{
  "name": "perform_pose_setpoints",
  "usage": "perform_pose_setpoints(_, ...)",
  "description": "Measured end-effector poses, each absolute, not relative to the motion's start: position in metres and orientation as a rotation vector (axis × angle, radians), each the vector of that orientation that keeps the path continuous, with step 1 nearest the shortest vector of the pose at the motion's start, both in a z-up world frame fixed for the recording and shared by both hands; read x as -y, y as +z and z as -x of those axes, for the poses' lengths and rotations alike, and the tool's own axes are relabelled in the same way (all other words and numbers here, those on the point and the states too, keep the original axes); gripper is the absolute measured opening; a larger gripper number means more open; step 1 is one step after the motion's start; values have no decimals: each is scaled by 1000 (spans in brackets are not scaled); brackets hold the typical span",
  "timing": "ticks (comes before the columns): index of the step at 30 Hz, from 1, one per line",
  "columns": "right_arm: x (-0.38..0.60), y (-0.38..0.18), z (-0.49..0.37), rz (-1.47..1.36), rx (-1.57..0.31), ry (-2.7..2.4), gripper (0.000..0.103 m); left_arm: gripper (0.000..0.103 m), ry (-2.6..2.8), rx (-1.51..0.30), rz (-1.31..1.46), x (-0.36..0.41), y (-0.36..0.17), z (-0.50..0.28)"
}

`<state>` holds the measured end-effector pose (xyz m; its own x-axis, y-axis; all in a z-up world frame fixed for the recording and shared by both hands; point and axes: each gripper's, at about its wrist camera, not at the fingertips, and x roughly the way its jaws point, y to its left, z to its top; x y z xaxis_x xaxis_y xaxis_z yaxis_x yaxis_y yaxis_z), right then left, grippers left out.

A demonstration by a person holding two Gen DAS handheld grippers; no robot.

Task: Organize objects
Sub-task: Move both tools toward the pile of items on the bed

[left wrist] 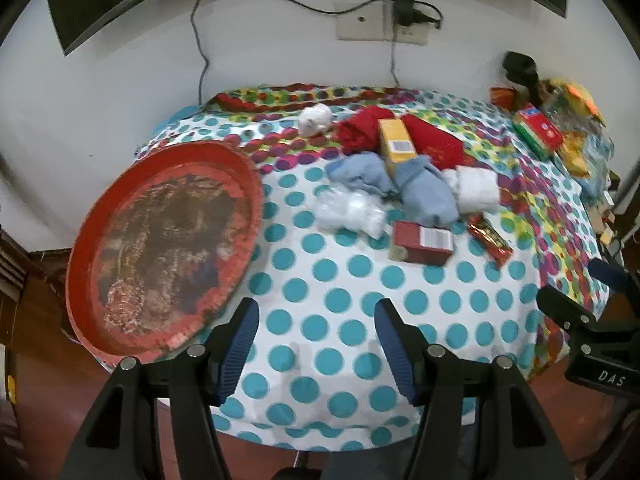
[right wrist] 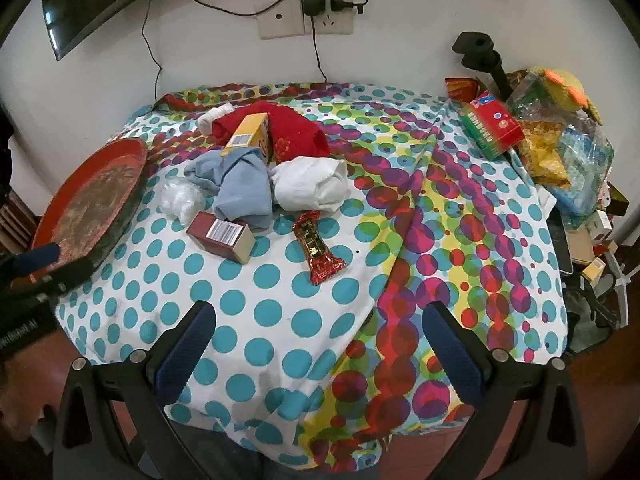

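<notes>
While both tongs hung spread and empty, the red snack packet lay ahead of the right tongs, long axis pointing away, nearer than the left tongs.

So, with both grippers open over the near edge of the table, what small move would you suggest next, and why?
Probably advance the right gripper toward the red snack packet: it lies alone, nearest that gripper, and the red tray looks empty.
</notes>
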<state>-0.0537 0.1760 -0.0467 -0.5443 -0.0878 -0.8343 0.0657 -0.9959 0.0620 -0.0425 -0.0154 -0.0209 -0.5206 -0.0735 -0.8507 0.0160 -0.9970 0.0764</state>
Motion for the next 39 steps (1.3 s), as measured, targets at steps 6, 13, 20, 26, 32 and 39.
perform_pose_setpoints(6, -180, -56, 66, -1465, 41, -2691, 103, 62, -2607, -11, -1525, 65, -31, 54)
perform_pose_setpoints(13, -173, -65, 77, -1464, -48, -2700, 103, 62, -2507, -52, -1503, 113, -38, 61)
perform_pose_setpoints(20, -167, -72, 83, -1474, -74, -2661, 103, 62, -2513, -58, -1519, 116, -38, 70)
perform_pose_setpoints(26, -171, -72, 88, -1446, -75, -2664, 103, 62, -2568, -8, -1559, 89, -43, 82)
perform_pose_setpoints(32, -183, -78, 90, -1419, -100, -2658, 103, 62, -2643, 53, -1628, 49, -54, 94)
perform_pose_setpoints(39, -179, -93, 99, -1381, -150, -2609, 100, 62, -2726, 146, -1726, -1, -76, 106)
